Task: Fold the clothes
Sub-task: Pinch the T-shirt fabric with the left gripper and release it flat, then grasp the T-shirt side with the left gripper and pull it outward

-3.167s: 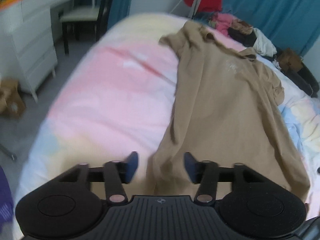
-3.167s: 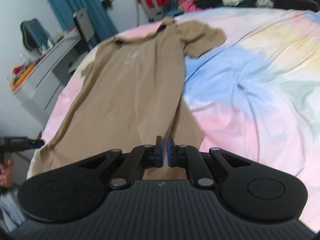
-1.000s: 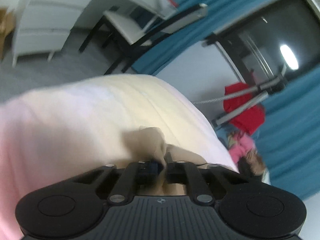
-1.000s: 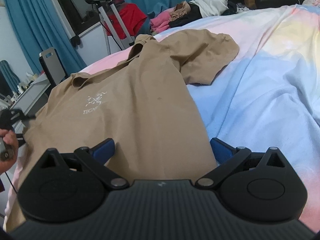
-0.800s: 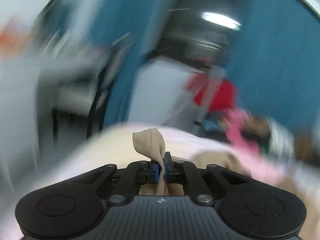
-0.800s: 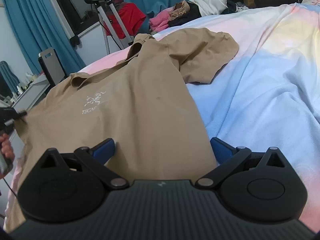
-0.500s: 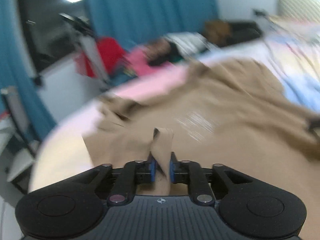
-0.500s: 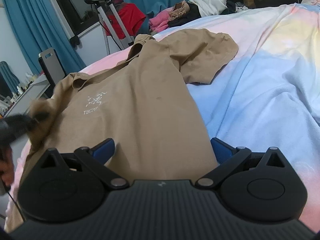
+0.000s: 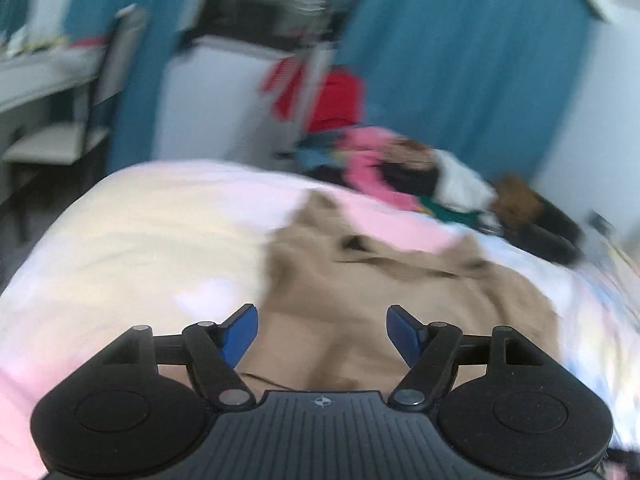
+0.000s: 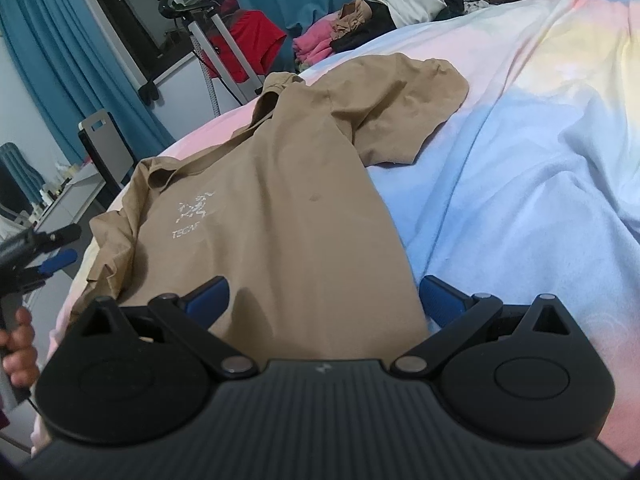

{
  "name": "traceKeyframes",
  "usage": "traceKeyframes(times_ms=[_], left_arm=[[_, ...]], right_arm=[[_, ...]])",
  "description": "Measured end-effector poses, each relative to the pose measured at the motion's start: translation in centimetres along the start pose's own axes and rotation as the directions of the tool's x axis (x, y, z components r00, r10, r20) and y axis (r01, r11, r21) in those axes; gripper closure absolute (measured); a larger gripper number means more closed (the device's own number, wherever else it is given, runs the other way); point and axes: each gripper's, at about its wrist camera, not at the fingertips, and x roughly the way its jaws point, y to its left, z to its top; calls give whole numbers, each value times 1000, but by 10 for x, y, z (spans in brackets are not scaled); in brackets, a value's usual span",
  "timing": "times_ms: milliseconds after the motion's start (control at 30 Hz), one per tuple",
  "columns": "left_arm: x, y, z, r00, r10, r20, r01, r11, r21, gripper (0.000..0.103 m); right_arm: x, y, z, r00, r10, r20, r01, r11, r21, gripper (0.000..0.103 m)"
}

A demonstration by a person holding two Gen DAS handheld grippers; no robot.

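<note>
A tan T-shirt with a white chest logo lies on the pastel bedspread. Its left sleeve is folded in over the body; its right sleeve lies spread out. My right gripper is open and empty above the shirt's lower part. My left gripper is open and empty over the shirt near its left side; this view is blurred. The left gripper also shows in the right wrist view at the bed's left edge.
A pile of clothes lies at the bed's far end, also in the left wrist view. A stand with a red garment, blue curtains, a chair and a desk stand left of the bed.
My left gripper carried the left sleeve inward over the shirt, then opened and let it go. My right gripper stayed open and still.
</note>
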Motion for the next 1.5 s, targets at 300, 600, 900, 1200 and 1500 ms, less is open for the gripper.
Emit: traceKeyframes(times_ms=[300, 600, 900, 1200, 1500], left_arm=[[4, 4, -5, 994, 77, -77, -70, 993, 93, 98], [-23, 32, 42, 997, 75, 9, -74, 997, -21, 100], [-24, 75, 94, 960, 280, -24, -279, 960, 37, 101], [44, 108, 108, 791, 611, -38, -595, 782, 186, 92], [-25, 111, 76, 911, 412, 20, -408, 908, -97, 39]], right_arm=[[2, -3, -1, 1000, 3, -8, -3, 1000, 15, 0], [0, -3, -5, 1000, -3, -9, 3, 1000, -3, 0], [9, 2, -6, 999, -39, -14, 38, 999, -35, 0], [12, 6, -6, 999, -54, -7, 54, 997, -62, 0], [11, 5, -4, 999, -45, -5, 45, 997, -56, 0]])
